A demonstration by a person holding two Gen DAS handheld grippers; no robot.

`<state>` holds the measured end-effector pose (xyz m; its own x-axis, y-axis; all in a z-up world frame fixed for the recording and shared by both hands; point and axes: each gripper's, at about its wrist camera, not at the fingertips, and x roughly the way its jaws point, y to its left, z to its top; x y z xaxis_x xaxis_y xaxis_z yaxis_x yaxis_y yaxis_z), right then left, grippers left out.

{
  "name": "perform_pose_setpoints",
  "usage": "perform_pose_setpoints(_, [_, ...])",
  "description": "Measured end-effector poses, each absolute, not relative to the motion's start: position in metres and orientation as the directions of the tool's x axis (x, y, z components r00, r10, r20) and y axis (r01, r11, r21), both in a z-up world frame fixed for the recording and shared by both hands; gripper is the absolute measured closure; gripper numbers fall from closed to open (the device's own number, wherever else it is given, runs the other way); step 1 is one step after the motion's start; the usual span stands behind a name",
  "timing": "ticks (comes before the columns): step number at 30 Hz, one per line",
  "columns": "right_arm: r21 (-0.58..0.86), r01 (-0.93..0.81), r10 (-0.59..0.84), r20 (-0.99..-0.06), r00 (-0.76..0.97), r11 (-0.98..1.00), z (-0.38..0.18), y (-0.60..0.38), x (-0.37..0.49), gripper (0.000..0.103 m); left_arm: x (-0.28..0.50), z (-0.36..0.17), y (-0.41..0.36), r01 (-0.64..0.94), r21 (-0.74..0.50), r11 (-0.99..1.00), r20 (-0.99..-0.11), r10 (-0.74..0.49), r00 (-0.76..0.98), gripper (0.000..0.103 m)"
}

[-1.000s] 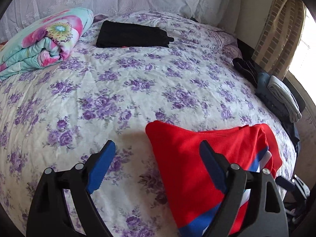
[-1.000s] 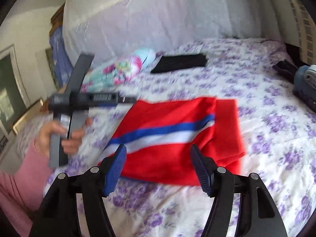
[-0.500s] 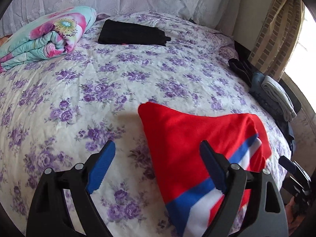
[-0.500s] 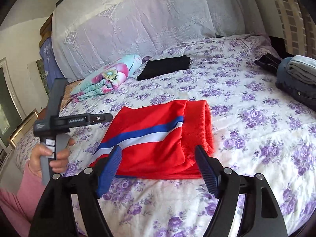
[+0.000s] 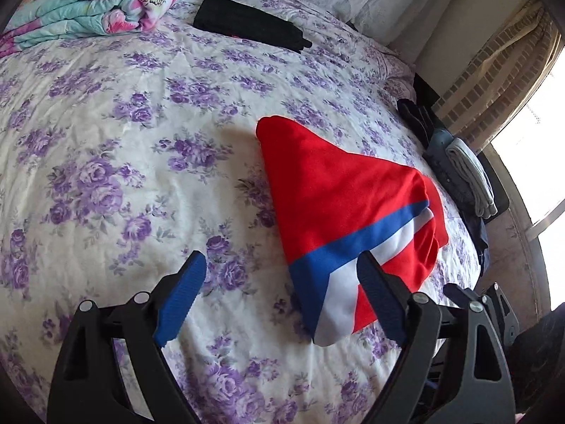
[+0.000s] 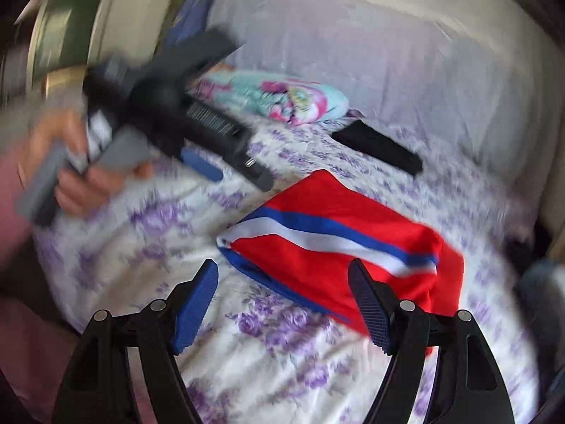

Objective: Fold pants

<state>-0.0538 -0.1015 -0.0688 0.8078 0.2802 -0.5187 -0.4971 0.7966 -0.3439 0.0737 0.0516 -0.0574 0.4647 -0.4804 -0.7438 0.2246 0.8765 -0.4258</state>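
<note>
Pants (image 5: 339, 205) lie folded on the bed (image 5: 123, 123). Both grippers, left (image 5: 282, 296) & right (image 6: 282, 304), have swung round, still wide open w/ nothing held. Fold looks done.

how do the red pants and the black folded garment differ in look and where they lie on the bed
The red pants are bright red with a blue and white stripe; the black folded garment is plain black. The red pants lie near the camera, just ahead of the left hand-held gripper; the black garment lies at the far end, beside the rolled floral blanket. Both lie folded flat on the floral bedspread.
</note>
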Motion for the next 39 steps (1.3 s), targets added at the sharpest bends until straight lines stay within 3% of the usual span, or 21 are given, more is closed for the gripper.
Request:
perform_pose_setpoints(4, [-0.625,-0.442,0.102,-0.503,0.859,0.644,-0.104,-0.064,-0.038,0.027,0.075,-0.060,0.055,0.220,-0.446,0.868,-0.751,-0.496,0.435,0.018])
perform_pose_setpoints(7, [-0.624,-0.446,0.113,-0.498,0.860,0.642,-0.110,-0.064,-0.024,0.028,0.076,-0.065,0.057,0.215,-0.483,0.849,-0.749,-0.528,0.400,0.018])
perform_pose_setpoints(8, [-0.610,-0.449,0.110,-0.510,0.853,0.653,-0.108,-0.066,-0.019,0.042,0.077,-0.067,0.056,0.216,-0.502,0.838,-0.745,-0.545,0.385,0.018])
perform_pose_setpoints(9, [-0.611,-0.440,0.098,-0.510,0.855,0.659,-0.107,-0.067,-0.015,0.064,0.078,-0.068,0.054,0.219,-0.526,0.822,-0.737,-0.569,0.365,0.018])
perform_pose_setpoints(10, [-0.614,-0.427,0.087,-0.503,0.860,0.664,-0.105,-0.068,-0.014,0.075,0.079,-0.069,0.053,0.221,-0.548,0.806,-0.728,-0.591,0.348,0.018])
perform_pose_setpoints(12, [-0.589,-0.412,0.103,-0.485,0.868,0.695,-0.096,-0.072,-0.017,0.085,0.081,-0.072,0.047,0.228,-0.594,0.771,-0.709,-0.636,0.303,0.018])
perform_pose_setpoints(18, [-0.583,-0.383,0.127,-0.431,0.893,0.716,-0.092,-0.085,-0.030,0.087,0.090,-0.082,0.014,0.255,-0.734,0.629,-0.617,-0.775,0.136,0.020])
perform_pose_setpoints(20, [-0.582,-0.387,0.132,-0.431,0.893,0.715,-0.095,-0.087,-0.031,0.087,0.096,-0.087,0.001,0.264,-0.723,0.638,-0.627,-0.767,0.137,0.036])
perform_pose_setpoints(22, [-0.561,-0.418,0.146,-0.465,0.873,0.714,-0.096,-0.091,-0.030,0.081,0.101,-0.093,-0.008,0.259,-0.720,0.644,-0.634,-0.762,0.134,0.052])
perform_pose_setpoints(23, [-0.532,-0.431,0.166,-0.473,0.865,0.729,-0.093,-0.099,-0.033,0.070,0.101,-0.095,-0.010,0.257,-0.701,0.666,-0.653,-0.743,0.146,0.060])
perform_pose_setpoints(24, [-0.507,-0.424,0.179,-0.461,0.869,0.751,-0.085,-0.108,-0.036,0.044,0.101,-0.096,-0.010,0.269,-0.687,0.675,-0.661,-0.734,0.155,0.061])
perform_pose_setpoints(25, [-0.466,-0.420,0.203,-0.447,0.871,0.778,-0.077,-0.120,-0.039,0.034,0.101,-0.099,-0.009,0.277,-0.688,0.671,-0.657,-0.738,0.154,0.061])
perform_pose_setpoints(27, [-0.321,-0.409,0.249,-0.438,0.864,0.854,-0.056,-0.160,-0.031,0.031,0.101,-0.105,-0.004,0.273,-0.703,0.657,-0.645,-0.750,0.148,0.061])
perform_pose_setpoints(29, [-0.147,-0.340,0.246,-0.440,0.864,0.929,-0.042,-0.206,-0.010,0.021,0.101,-0.109,-0.002,0.275,-0.712,0.646,-0.629,-0.761,0.157,0.060])
perform_pose_setpoints(32, [0.114,-0.249,0.272,-0.514,0.814,0.962,-0.047,-0.269,0.042,0.019,0.097,-0.107,-0.004,0.300,-0.686,0.663,-0.641,-0.746,0.184,0.059])
perform_pose_setpoints(36, [0.478,-0.184,0.477,-0.617,0.626,0.859,-0.092,-0.319,0.109,0.019,0.091,-0.102,-0.006,0.314,-0.649,0.693,-0.661,-0.718,0.219,0.058])
perform_pose_setpoints(39, [0.669,-0.192,0.666,-0.579,0.471,0.718,-0.130,-0.321,0.126,0.019,0.089,-0.100,-0.006,0.318,-0.633,0.706,-0.669,-0.705,0.235,0.057])
